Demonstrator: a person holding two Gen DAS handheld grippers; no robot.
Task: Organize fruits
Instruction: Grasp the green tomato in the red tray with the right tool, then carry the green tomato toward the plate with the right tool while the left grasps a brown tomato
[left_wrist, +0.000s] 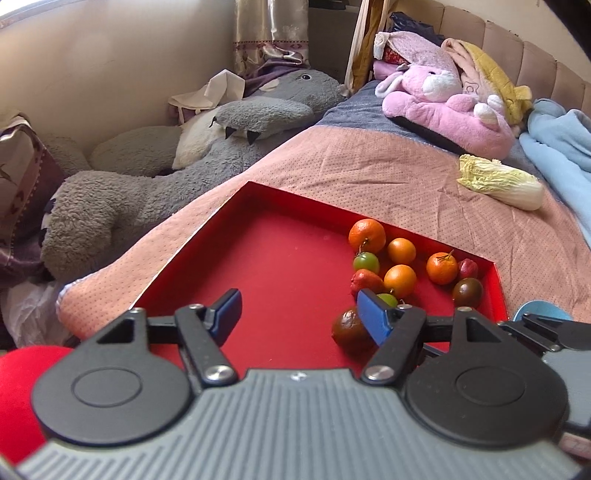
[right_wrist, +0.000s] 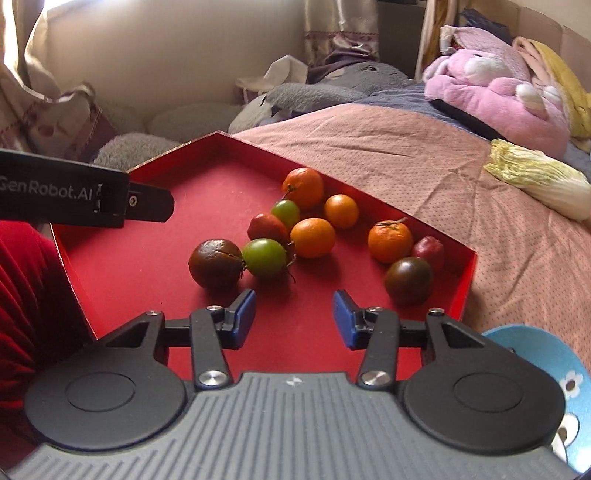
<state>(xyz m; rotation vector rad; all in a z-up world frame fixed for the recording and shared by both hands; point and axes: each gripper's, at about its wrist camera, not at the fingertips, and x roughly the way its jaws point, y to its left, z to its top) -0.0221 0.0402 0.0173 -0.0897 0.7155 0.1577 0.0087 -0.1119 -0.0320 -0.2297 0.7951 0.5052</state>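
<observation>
4 oranges (right_wrist: 312, 237), 2 green fruits (right_wrist: 264, 257), 2 dark fruits (right_wrist: 215, 263), red tray (right_wrist: 147, 236), both grippers' fingers (right_wrist: 243, 314) apart, empty

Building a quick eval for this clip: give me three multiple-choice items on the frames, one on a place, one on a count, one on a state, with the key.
1. Where does the napa cabbage lie?
A. in the red tray
B. on the pink bedspread, outside the tray
C. on the grey plush toy

2. How many orange citrus fruits are in the red tray?
A. two
B. four
C. six

3. What is between the blue pads of the right tool?
A. a green tomato
B. a dark tomato
C. nothing, only tray floor shows

Key: B, the cabbage rests on the pink bedspread beyond the tray's far wall; B, four oranges show, the largest farthest back; C, the pads stand apart over bare red floor, short of the fruit.
</observation>
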